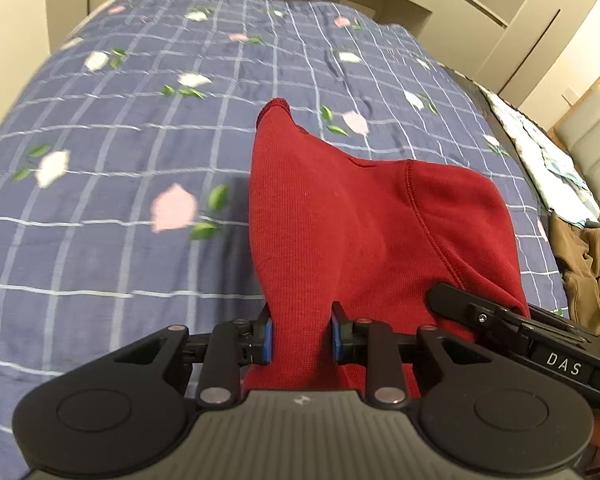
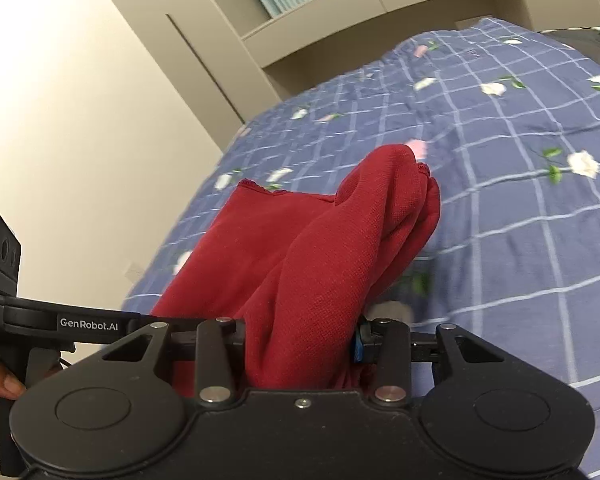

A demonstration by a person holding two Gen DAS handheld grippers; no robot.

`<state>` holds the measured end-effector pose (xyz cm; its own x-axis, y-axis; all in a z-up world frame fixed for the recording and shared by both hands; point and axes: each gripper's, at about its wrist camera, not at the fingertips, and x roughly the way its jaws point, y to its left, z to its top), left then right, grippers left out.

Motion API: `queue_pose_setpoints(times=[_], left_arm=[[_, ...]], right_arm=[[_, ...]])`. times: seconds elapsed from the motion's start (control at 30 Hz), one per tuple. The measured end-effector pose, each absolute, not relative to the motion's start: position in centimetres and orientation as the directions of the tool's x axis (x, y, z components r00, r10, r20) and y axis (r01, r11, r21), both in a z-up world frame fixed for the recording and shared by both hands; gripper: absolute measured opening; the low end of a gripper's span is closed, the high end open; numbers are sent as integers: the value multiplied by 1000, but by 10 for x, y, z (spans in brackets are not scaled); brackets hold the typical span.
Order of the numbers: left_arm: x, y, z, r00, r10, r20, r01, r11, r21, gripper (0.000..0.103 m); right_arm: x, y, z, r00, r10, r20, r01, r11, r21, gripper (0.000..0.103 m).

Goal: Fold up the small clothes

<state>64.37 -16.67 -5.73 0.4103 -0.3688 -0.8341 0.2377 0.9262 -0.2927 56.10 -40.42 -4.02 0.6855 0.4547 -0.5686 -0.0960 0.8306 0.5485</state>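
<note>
The red garment hangs bunched between the two grippers, lifted off the bed. It is a dark red knit piece with a stitched seam curving across its right part and a hemmed edge at its far tip, which in the left wrist view reaches out over the bedspread. In the right wrist view the garment shows as two thick folds, one running far and to the right, the other spreading flat to the left.

The left gripper is clenched on a gathered fold of the cloth, its blue pads pressing it from both sides. The right gripper likewise grasps a thicker bundle of the same garment; one blue pad shows at the right edge of the cloth, the other is hidden behind it. The two grippers sit close together, each showing at the edge of the other's view.

The bedspread is blue with a pale grid and a print of white and pink flowers. At the right edge of the bed lies a brown garment. A beige wardrobe stands beyond the bed.
</note>
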Motion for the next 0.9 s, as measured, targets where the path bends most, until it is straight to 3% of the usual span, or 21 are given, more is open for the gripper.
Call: queue_pose_setpoints(times=[0.37, 0.9], left_arm=[[608, -86, -43, 427, -292, -856, 138, 956, -258, 28], [580, -48, -99, 405, -295, -865, 81, 954, -288, 31]], right_arm=[[541, -324, -32, 639, 540, -548, -139, 781, 608, 43], [515, -285, -70, 604, 503, -619, -88, 814, 575, 44]])
